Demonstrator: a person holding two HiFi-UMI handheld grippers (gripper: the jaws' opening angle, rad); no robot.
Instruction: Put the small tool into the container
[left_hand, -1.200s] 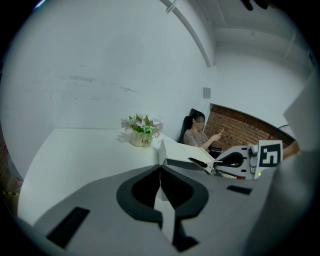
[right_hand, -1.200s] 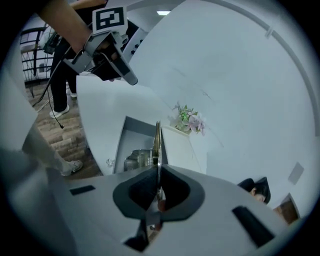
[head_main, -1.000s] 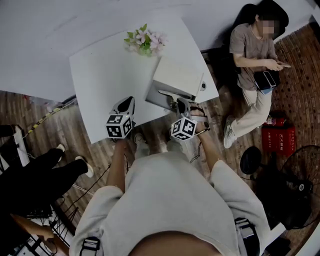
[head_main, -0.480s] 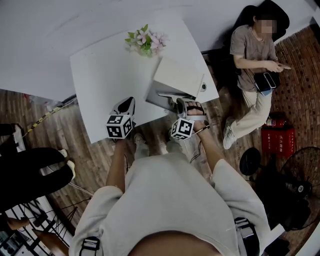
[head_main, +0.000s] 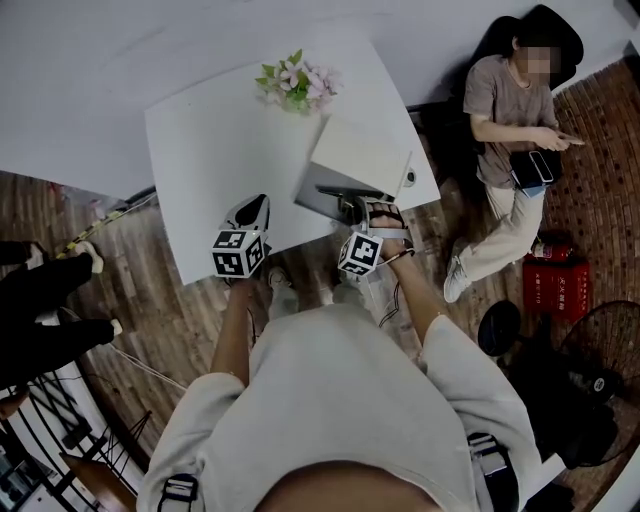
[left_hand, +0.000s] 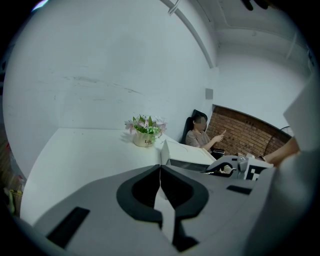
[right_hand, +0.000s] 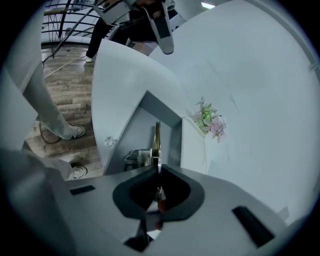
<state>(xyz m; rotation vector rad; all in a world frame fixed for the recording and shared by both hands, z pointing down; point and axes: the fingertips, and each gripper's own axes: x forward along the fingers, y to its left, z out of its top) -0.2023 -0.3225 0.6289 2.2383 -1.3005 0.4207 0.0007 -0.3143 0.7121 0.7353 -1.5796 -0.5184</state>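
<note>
Right gripper view shows the right gripper (right_hand: 158, 172) clamped on the small tool (right_hand: 157, 137), tip over the container (right_hand: 192, 145) at 12 o'clock, maybe inside. Head view barely shows it. Left gripper (left_hand: 160, 172) is closed, empty.

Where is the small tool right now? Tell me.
The small tool sticks out of the shut right gripper, pointing into the open container at the table's near right edge in the head view, flowers beyond it.
</note>
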